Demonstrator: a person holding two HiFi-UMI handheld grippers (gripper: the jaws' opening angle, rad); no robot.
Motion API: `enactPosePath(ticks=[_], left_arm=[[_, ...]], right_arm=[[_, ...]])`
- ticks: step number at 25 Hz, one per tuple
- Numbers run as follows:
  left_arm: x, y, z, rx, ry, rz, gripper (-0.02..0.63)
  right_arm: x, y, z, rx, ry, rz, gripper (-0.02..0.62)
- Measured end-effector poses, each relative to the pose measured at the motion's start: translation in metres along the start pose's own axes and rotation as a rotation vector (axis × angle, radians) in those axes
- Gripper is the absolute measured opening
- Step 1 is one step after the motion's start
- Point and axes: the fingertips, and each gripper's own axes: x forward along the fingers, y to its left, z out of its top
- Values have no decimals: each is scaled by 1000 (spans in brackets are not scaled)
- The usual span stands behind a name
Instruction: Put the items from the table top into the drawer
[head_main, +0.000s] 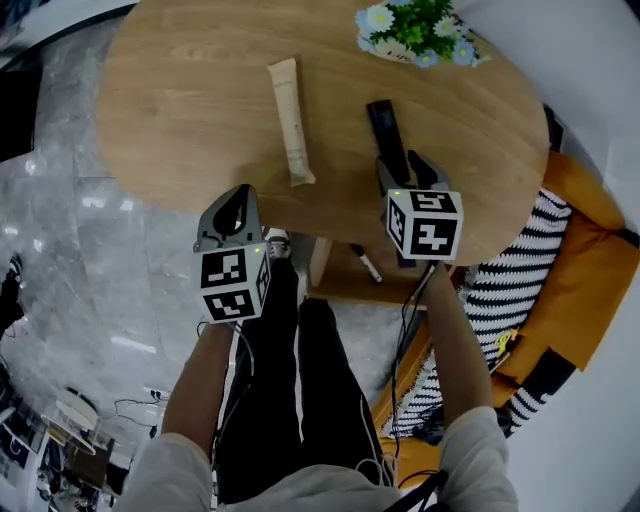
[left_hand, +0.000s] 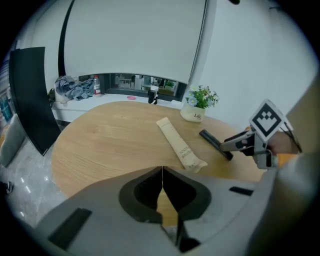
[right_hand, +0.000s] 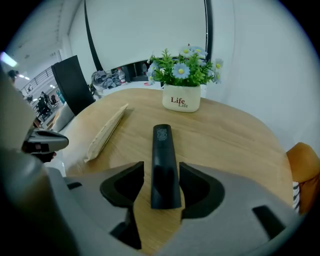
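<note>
Black bar (right_hand: 162, 145) lies between the parted right tongs (right_hand: 162, 172); left tongs (left_hand: 162, 176) closed.

1. Table (head_main: 200, 100): pale wood with visible grain, smooth and matt.
2. Long packet (head_main: 290, 120): beige paper, matt, crimped at 1 end.
3. Black bar (head_main: 388, 135): smooth, plastic-looking, faint sheen.
4. Floor (head_main: 90, 260): grey marbled stone look, glossy.

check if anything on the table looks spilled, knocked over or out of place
Nothing stands out. The toothbrush packet and the black bar lie flat on the table, apart; the flower pot stands upright at the far edge. The bar sits between the open jaws of the right gripper, not gripped.
</note>
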Motion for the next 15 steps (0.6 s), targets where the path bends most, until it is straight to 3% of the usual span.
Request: enactPosePath(ticks=[6,15], left_arm=[[16,9,0,-38,35,8,11],[28,10,8,-24,45,-8,11]], right_arm=[[19,0,12,-5,26,15,224],[31,-3,15,5,59,15,230]])
